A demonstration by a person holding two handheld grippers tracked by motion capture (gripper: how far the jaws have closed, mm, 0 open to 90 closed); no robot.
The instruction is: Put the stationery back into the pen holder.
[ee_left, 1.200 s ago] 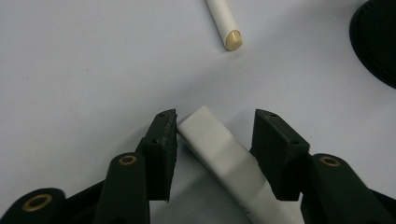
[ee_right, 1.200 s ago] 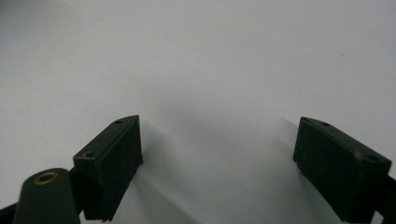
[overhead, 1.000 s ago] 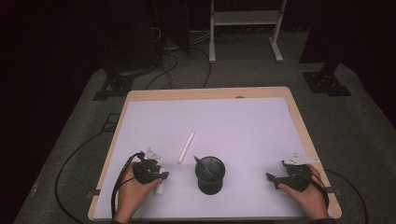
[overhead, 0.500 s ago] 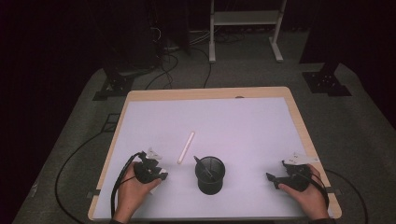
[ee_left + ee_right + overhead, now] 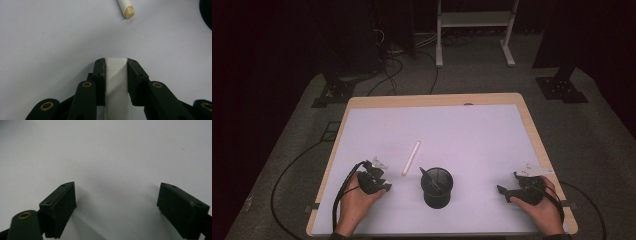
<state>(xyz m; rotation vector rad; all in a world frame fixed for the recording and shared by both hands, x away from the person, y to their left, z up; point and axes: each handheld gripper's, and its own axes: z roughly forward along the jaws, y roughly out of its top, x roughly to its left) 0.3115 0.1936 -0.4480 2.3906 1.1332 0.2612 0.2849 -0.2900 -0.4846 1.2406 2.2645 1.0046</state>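
Note:
My left gripper (image 5: 379,182) rests near the table's front left. In the left gripper view its jaws (image 5: 116,61) have just been closing and now press on both sides of a flat white bar (image 5: 116,85). A white rod (image 5: 411,158) lies just beyond it, its tan end (image 5: 129,11) close ahead of the jaws. At the front centre a black mesh cup (image 5: 436,187) stands with a dark pen inside. My right gripper (image 5: 507,192) sits at the front right, open, with only bare white surface between its jaws (image 5: 116,205).
The white mat covers a wooden-edged table (image 5: 432,100). Cables trail off the table's left side onto grey carpet (image 5: 292,180). A white stand (image 5: 474,20) and dark equipment bases sit on the floor behind the table.
The left gripper's jaws have drawn closer together, and the white bar beside it is now covered by the gripper. Both hands stay where they were.

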